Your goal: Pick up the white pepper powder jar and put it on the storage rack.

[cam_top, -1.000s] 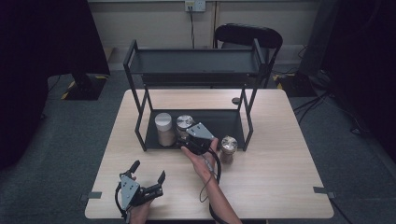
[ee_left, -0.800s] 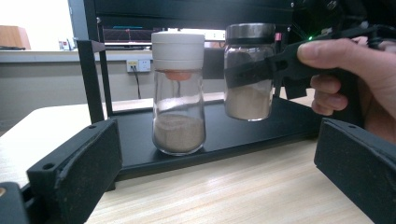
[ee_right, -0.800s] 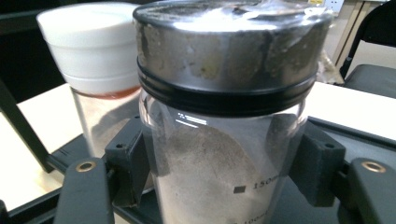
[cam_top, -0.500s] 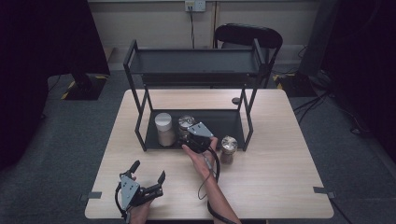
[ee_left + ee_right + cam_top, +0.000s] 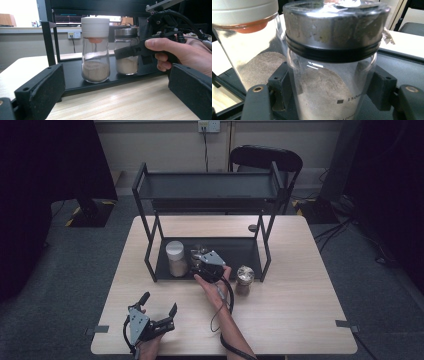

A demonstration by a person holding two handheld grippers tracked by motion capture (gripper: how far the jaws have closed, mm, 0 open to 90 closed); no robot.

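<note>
Glass jar (image 5: 329,82) with steel lid, clamped between right gripper (image 5: 329,92) jaws, left gripper (image 5: 157,312) jaws wide, empty

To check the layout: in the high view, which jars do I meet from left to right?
White-lidded jar → metal-lidded jar in the right claw → metal-lidded jar on the table.

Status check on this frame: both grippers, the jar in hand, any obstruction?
Right hand-held gripper shut on metal-lidded jar on rack's lower shelf. Left hand-held gripper open, holding nothing. White-lidded jar close beside.
</note>
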